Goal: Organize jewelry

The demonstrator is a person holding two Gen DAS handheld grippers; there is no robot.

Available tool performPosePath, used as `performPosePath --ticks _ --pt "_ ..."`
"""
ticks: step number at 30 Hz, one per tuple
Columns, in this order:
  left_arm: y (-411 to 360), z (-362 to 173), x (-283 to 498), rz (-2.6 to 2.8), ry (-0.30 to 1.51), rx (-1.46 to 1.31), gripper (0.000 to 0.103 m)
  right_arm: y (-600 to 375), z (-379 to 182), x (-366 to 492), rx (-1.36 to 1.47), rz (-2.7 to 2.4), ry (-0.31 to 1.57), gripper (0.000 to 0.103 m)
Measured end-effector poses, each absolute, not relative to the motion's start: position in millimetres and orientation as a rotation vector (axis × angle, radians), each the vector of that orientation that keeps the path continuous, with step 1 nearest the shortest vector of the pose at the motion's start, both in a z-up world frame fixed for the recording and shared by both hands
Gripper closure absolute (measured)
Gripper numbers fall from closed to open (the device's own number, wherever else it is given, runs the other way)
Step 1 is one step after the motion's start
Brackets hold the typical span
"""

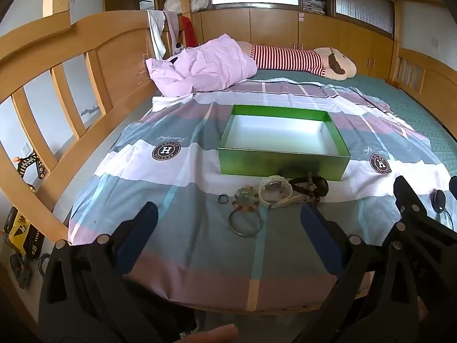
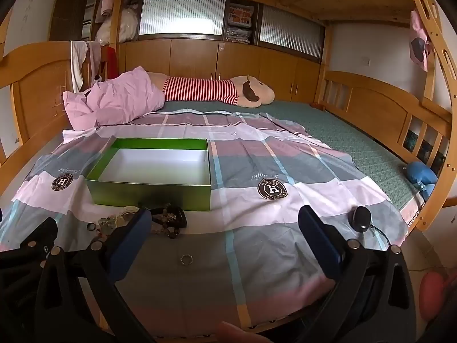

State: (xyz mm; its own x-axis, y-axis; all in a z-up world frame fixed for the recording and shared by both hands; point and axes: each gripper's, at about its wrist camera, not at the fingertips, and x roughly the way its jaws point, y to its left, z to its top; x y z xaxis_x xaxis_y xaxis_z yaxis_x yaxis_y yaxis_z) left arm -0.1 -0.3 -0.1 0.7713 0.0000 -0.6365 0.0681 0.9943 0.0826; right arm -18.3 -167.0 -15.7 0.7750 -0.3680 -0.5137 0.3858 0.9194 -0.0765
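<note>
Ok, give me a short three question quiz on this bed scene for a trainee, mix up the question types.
1. True or false: the green box already holds jewelry.
2. Multiple choice: where does the jewelry pile lie? A) inside the box B) on the bedsheet just in front of the box C) on the pink pillow
3. Fill in: the jaws of the left hand-held gripper and the right hand-held gripper are both ____.

Key:
1. False; its white inside shows bare.
2. B
3. open, with nothing between them.
</note>
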Motion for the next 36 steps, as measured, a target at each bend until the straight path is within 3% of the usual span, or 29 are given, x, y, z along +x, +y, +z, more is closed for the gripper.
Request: performPosePath --ticks 36 --pt "-3.7 -7.3 -1.9 -0.048 0.708 0.097 0.004 -170.5 -19.1 -19.0 0.043 -0.409 0.561 0.003"
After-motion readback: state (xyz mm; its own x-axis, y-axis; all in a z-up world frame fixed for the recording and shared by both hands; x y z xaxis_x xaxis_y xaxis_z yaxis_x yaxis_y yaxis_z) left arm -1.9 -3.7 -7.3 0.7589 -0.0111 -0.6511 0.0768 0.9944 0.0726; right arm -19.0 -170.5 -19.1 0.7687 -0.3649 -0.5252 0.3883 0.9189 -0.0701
